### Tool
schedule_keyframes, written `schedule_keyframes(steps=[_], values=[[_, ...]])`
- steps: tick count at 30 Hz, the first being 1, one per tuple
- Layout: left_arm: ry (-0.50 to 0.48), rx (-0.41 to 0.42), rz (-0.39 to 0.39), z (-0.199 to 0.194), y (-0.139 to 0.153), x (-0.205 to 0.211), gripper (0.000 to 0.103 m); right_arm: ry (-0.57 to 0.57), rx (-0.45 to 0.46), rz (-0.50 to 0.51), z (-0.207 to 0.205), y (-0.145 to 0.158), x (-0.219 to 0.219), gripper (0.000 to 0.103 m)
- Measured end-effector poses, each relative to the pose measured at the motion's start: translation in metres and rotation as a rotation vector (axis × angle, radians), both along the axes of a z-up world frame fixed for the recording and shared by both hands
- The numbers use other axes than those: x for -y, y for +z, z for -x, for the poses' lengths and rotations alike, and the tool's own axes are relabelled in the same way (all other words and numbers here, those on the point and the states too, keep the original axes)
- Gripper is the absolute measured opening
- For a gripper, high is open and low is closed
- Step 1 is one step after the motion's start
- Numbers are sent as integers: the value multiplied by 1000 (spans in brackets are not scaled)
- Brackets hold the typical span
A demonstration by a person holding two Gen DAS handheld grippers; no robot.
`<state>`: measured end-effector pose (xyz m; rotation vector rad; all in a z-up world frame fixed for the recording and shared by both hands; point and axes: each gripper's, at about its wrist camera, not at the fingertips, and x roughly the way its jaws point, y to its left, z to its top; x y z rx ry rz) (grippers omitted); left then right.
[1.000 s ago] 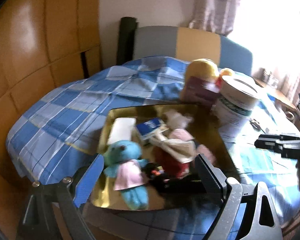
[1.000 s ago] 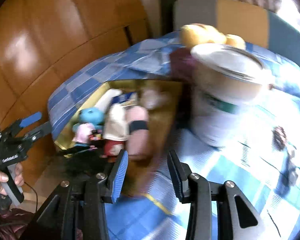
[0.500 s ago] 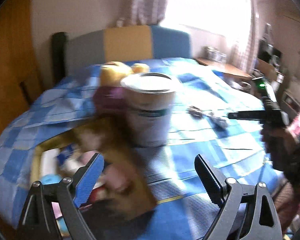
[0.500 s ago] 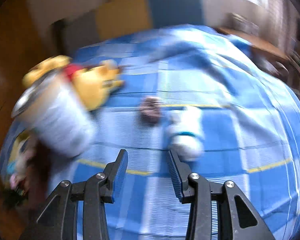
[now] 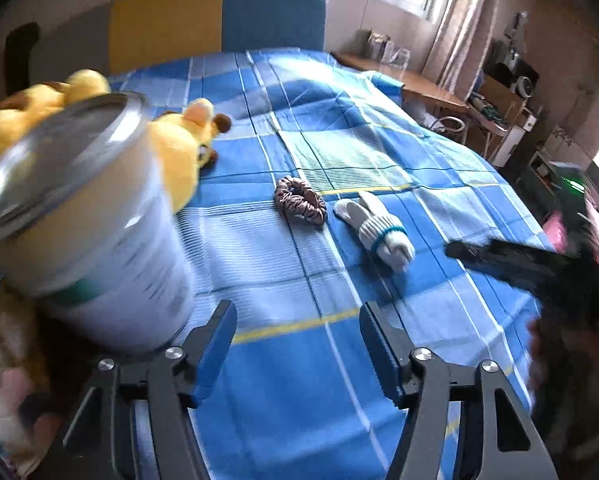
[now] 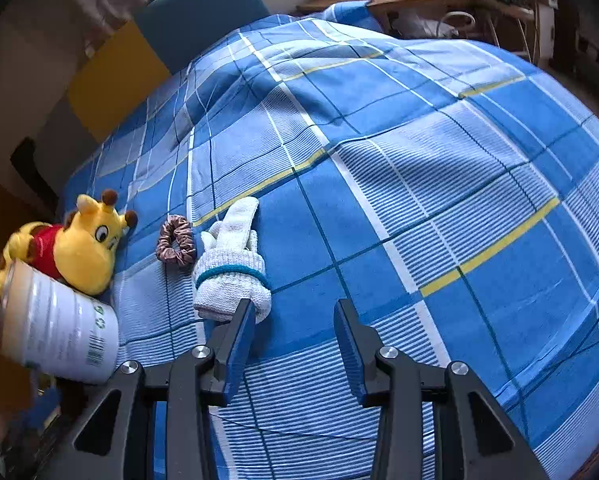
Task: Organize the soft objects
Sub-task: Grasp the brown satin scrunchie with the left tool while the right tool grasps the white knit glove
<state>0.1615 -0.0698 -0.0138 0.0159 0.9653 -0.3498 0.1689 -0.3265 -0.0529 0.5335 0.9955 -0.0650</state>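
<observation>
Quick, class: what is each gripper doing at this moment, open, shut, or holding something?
Left gripper: open, holding nothing.
Right gripper: open, holding nothing; the white glove lies just ahead.

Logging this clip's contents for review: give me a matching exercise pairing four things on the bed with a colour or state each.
Things:
1. plush toy
2. scrunchie
3. glove
4. can

Descriptions:
A. white knit with a teal band at the cuff
B. yellow, in a red shirt
C. brown striped ring
D. pale cylinder with a barcode on its side

Pairs: 1-B, 2-C, 3-A, 4-D
</observation>
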Motion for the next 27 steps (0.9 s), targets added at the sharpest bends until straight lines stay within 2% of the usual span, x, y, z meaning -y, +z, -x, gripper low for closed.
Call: schedule_keyframes(steps=[5,9,13,18,19,20,21,22,27], values=[[54,-43,13,-59,-21,20,65,13,4,-13,1,3,-2,41],[110,-78,9,-104,-39,30,80,34,8,-31,1,5,-5,41],[133,-117,3,-137,-54,42,83,35,13,-37,1,7,-5,41],[139,-126,-47,-165,-74,63,81,33,1,-43,1,4,-5,41],[132,-125,-56,-169,-79,66,76,37,-2,-41,0,3,-6,41],[124,-83,-89,-168,-80,69,68,40,-5,-38,-1,3,-7,41],[111,-50,-112,-165,-79,71,39,41,-8,-33,-1,2,-7,41],[86,-35,-112,-160,-78,70,20,40,-9,-32,-1,2,-6,41],[5,-14,-41,-123,-61,57,17,32,-3,-20,0,2,-5,41]])
